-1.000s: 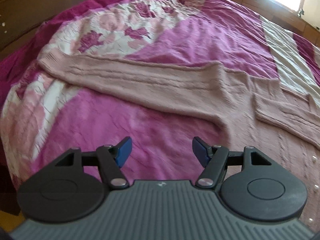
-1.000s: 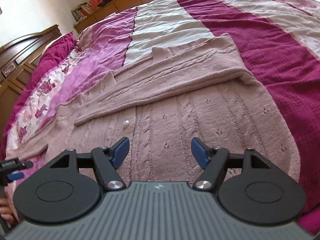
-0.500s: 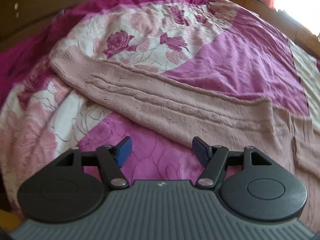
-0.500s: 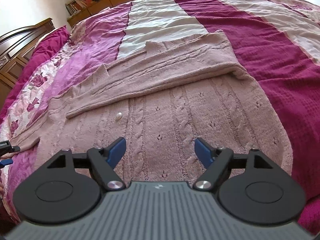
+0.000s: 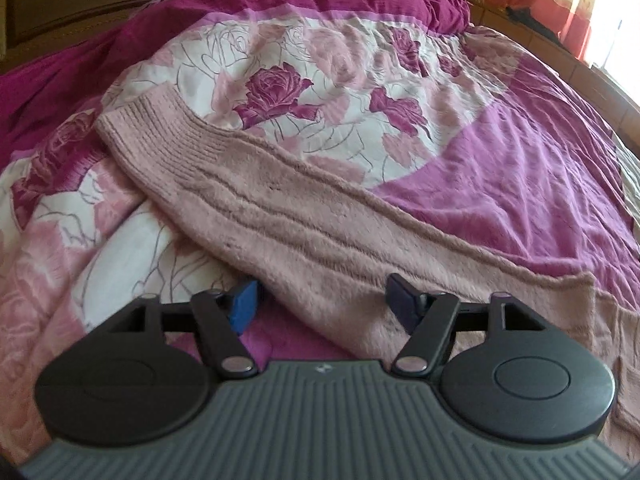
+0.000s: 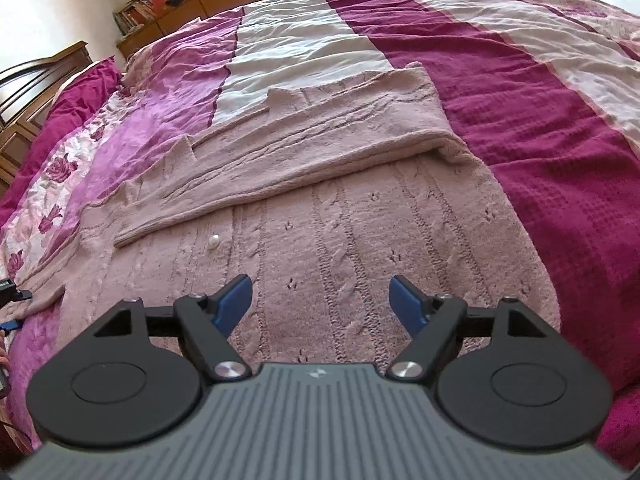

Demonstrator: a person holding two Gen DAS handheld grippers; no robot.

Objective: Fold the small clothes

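A dusty-pink knitted cardigan (image 6: 360, 240) lies flat on the bed. One sleeve (image 6: 312, 152) is folded across its body, near a white button (image 6: 213, 242). The other sleeve (image 5: 280, 216) stretches out over the floral bedspread, its ribbed cuff (image 5: 148, 128) at the far left. My left gripper (image 5: 322, 306) is open, low over this sleeve, with the sleeve's near part between the spread jaws. My right gripper (image 6: 320, 300) is open and empty above the cardigan's body. The left gripper's tip (image 6: 10, 294) shows at the left edge of the right wrist view.
The bedspread (image 5: 500, 160) is magenta with rose-print panels; striped maroon and white (image 6: 540, 80) on the other side. A dark wooden headboard (image 5: 80, 0) stands at the back. A wooden ledge with books and curtains (image 6: 168, 12) runs along the far side.
My left gripper has moved forward and left along the outstretched sleeve, toward its cuff, and now straddles the sleeve. My right gripper has shifted slightly closer over the cardigan body. Both stayed open.
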